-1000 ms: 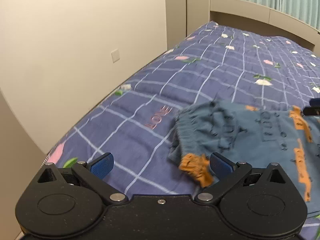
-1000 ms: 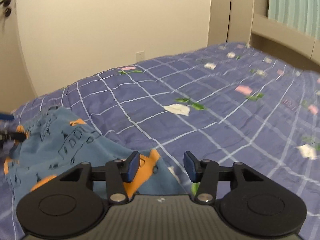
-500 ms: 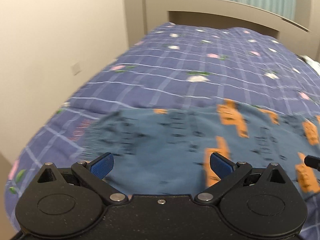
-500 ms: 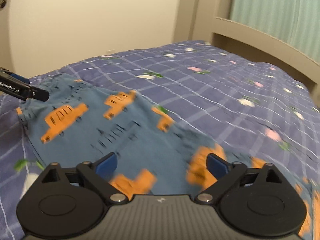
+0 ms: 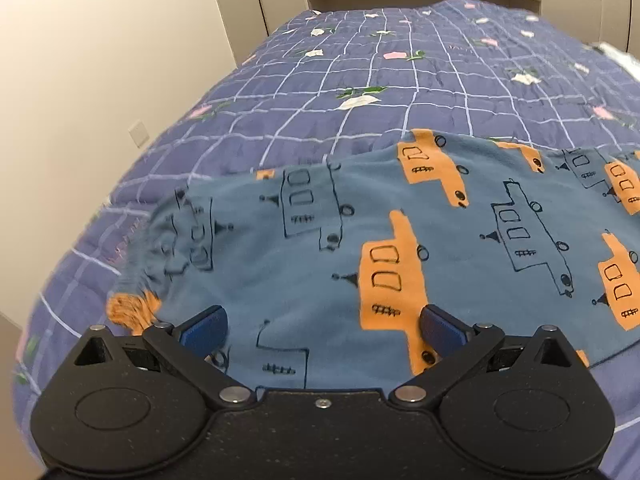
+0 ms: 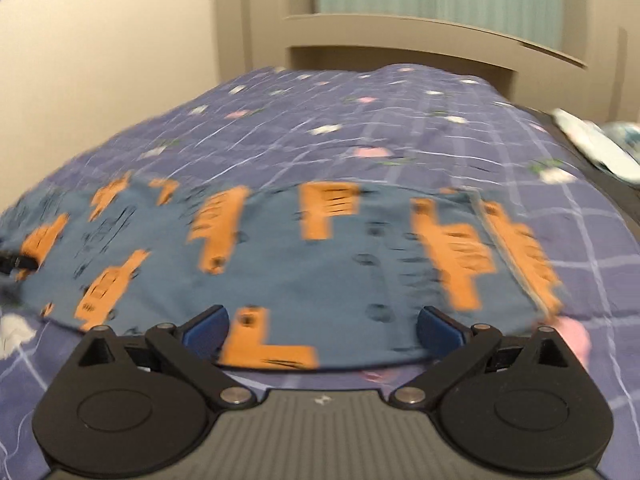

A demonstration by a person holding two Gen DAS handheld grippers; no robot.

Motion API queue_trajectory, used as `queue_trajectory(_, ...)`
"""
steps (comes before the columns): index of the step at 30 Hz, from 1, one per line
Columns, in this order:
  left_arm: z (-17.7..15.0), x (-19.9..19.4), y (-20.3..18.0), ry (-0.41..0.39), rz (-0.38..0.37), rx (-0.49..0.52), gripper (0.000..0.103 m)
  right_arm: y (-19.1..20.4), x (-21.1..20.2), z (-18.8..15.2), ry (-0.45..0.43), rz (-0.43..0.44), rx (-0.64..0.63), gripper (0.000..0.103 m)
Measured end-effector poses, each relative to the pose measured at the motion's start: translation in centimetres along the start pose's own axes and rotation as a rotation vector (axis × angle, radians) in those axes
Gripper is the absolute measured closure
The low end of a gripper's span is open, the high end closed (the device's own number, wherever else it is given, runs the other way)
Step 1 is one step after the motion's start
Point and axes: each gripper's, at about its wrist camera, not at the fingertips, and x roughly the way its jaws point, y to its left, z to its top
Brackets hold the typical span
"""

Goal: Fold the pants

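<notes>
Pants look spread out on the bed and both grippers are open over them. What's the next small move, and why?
Probably lower both grippers onto the near hem. The pants lie flat on the bedspread; the left gripper and right gripper are open, holding nothing, with cloth between their fingers.

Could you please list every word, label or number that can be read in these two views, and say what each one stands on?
None can be read.
Pink stitching on the bedspread beside the pants, at the left edge of the left wrist view: too blurred to read.
Small mark on the right gripper's grey body: a symbol, not text.
</notes>
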Motion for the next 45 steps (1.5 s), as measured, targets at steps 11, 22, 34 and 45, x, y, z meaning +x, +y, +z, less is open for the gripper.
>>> queue_trajectory(11,9.6,-1.8,-12.3,-0.128,-0.324,0.148,0.001,-7.2,-1.8,-1.5,-0.050,-0.035,0.277,0.000)
queue_trajectory(22,16.6,2.0,-30.7,-0.132,-0.716,0.498,0.001,-14.2,-1.2,-2.2,-0.109,0.286,0.548,0.000)
queue_trajectory(34,17.1,5.4,-36.0,-0.018,-0.674,0.600,0.000,-16.0,-0.9,-2.6,-0.111,0.186,0.785,0.018)
queue_trajectory(45,19.6,3.5,-35.7,0.061,-0.669,0.470,0.001,-14.1,-0.5,-2.5,-0.113,0.026,0.906,0.060)
